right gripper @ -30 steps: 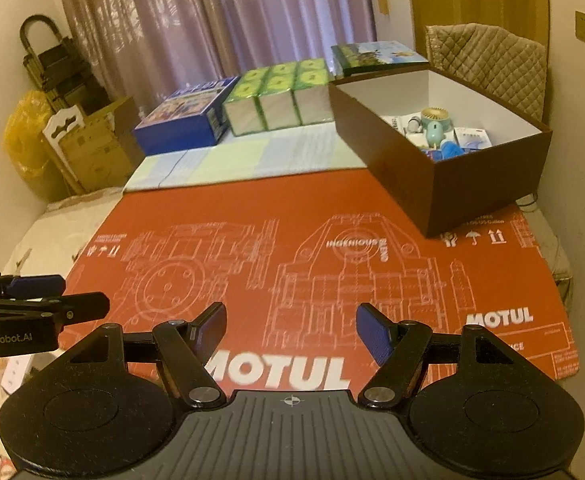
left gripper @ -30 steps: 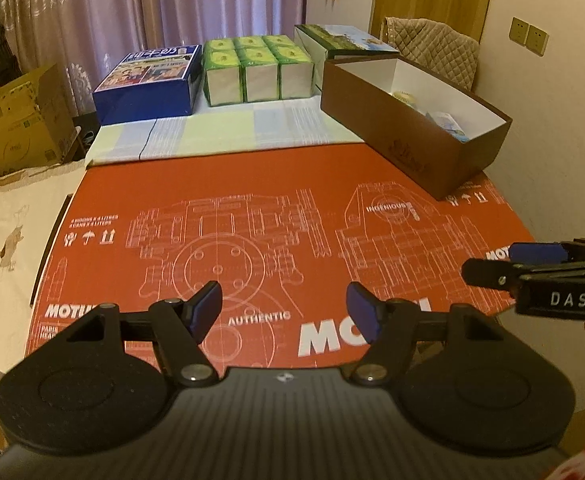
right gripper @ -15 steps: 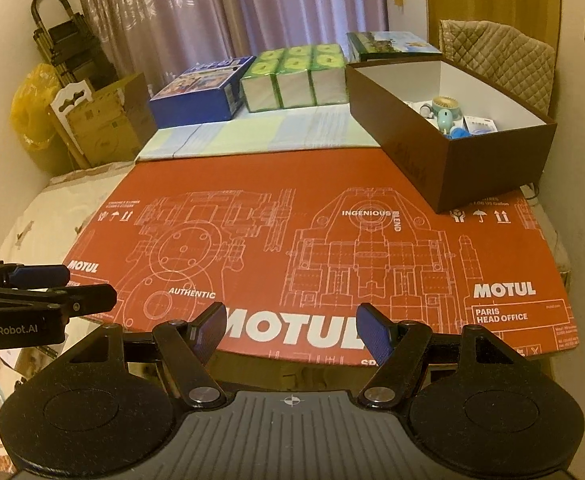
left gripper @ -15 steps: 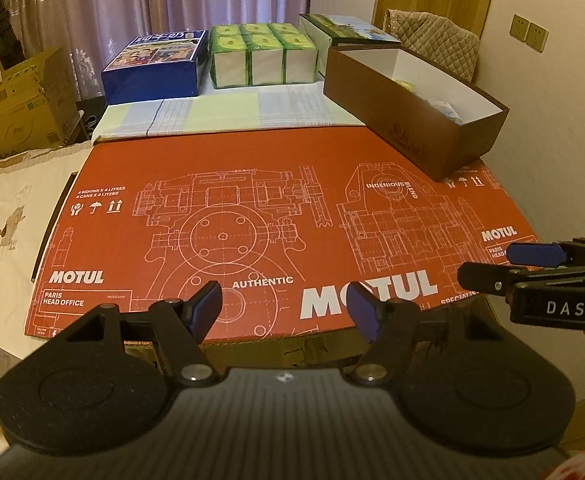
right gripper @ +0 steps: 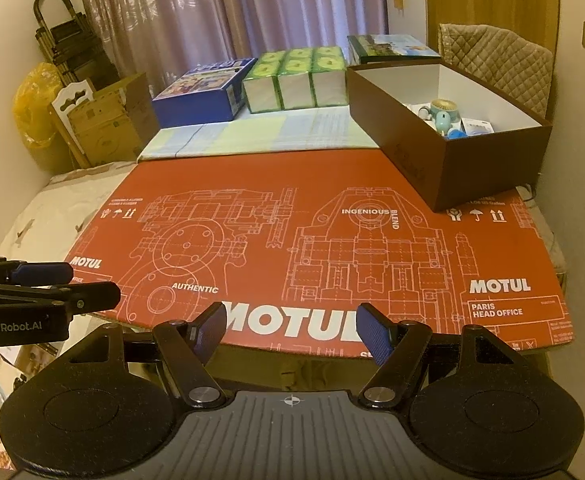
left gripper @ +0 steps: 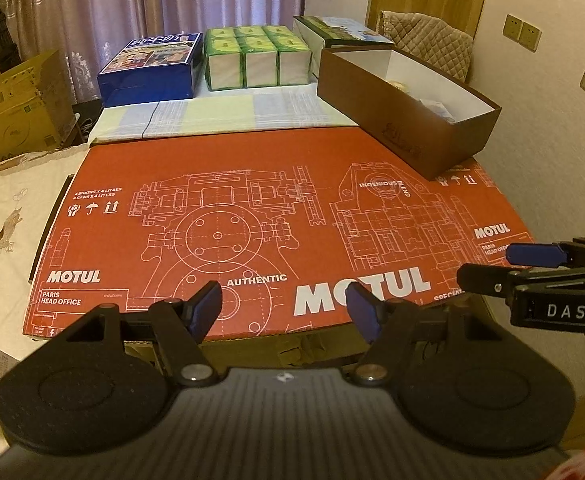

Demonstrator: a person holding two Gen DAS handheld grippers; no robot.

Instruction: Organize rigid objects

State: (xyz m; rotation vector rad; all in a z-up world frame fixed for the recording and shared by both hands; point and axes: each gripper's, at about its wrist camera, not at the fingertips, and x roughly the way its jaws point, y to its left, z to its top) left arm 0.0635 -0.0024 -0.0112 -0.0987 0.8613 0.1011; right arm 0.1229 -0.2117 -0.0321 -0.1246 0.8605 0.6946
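Both claws, left gripper [left gripper: 284,307] and right gripper [right gripper: 291,327], hang released and empty; reaching toward the brown box [right gripper: 444,160] at two o'clock could clip its rim.

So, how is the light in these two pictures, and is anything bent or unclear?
Left wrist view: warm dim light, red cardboard sheet edges bowed by the fisheye. Right wrist view: same amber cast, small items in the brown box too soft to identify.

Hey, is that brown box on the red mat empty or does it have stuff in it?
Not empty. The brown box is open-topped, and the right wrist view shows several small objects lying at its near end; the rest of its white interior looks bare.
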